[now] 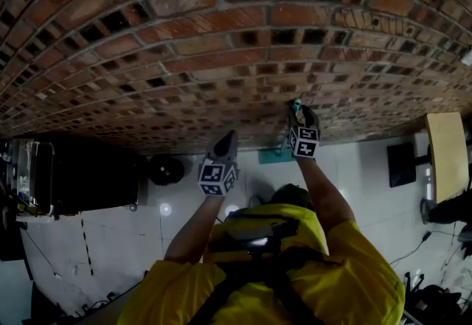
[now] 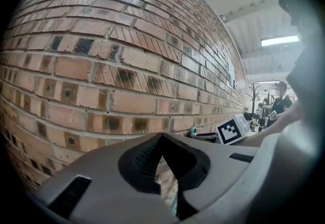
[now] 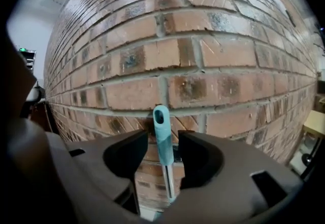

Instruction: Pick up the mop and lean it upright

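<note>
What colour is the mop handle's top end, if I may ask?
Teal; the mop handle shows best in the right gripper view.

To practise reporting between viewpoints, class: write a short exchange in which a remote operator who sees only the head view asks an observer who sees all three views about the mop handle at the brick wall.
Operator: In the head view I see only a teal tip above the right tool. Is it gripped?
Observer: No. The right gripper view shows the mop handle upright between jaws that stand apart, with a gap on each side.
Operator: Does the handle reach the brick wall?
Observer: Its teal top appears to rest against a mortar line there.
Operator: And the left tool?
Observer: The left gripper view shows it shut, with nothing between its jaws.
</note>
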